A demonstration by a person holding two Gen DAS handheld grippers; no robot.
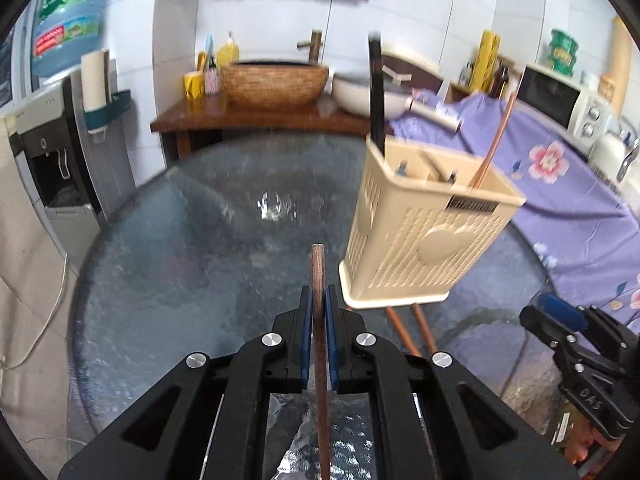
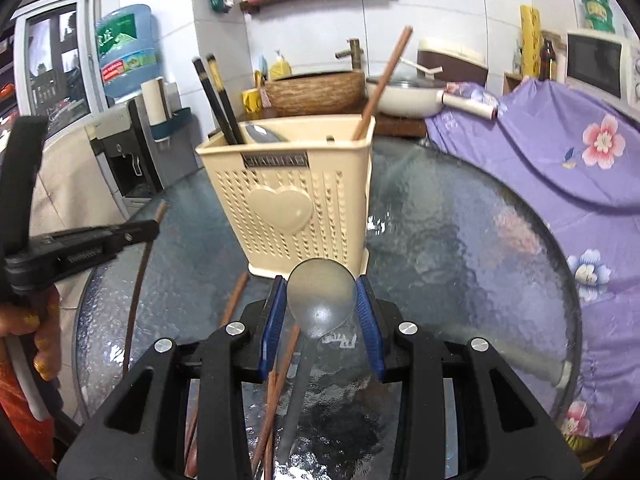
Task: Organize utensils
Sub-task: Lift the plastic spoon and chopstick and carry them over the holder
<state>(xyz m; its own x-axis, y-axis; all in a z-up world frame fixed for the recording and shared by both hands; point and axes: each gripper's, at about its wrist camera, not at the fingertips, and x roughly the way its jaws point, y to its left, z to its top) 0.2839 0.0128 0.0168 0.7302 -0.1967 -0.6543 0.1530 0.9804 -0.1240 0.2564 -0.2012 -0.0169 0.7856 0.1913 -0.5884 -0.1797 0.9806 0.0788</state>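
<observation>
A beige perforated utensil holder point(image 1: 424, 236) point(image 2: 296, 196) stands on the round glass table point(image 1: 192, 248). It holds two black chopsticks point(image 2: 220, 98), a brown chopstick point(image 2: 386, 78) and a spoon. My left gripper point(image 1: 319, 300) is shut on a brown wooden chopstick point(image 1: 319, 320), left of the holder; it also shows in the right wrist view point(image 2: 136, 232). My right gripper point(image 2: 321, 292) is shut on a grey metal spoon point(image 2: 320, 300) by its bowl, just in front of the holder. Loose brown chopsticks point(image 2: 280, 376) lie on the glass below it.
A purple floral cloth point(image 2: 552, 152) covers the counter to the right, with a microwave point(image 1: 560, 100). A wooden stand with a woven basin point(image 1: 272, 84) and a white pan point(image 2: 404, 100) is behind. A water dispenser point(image 1: 52, 148) stands at the left.
</observation>
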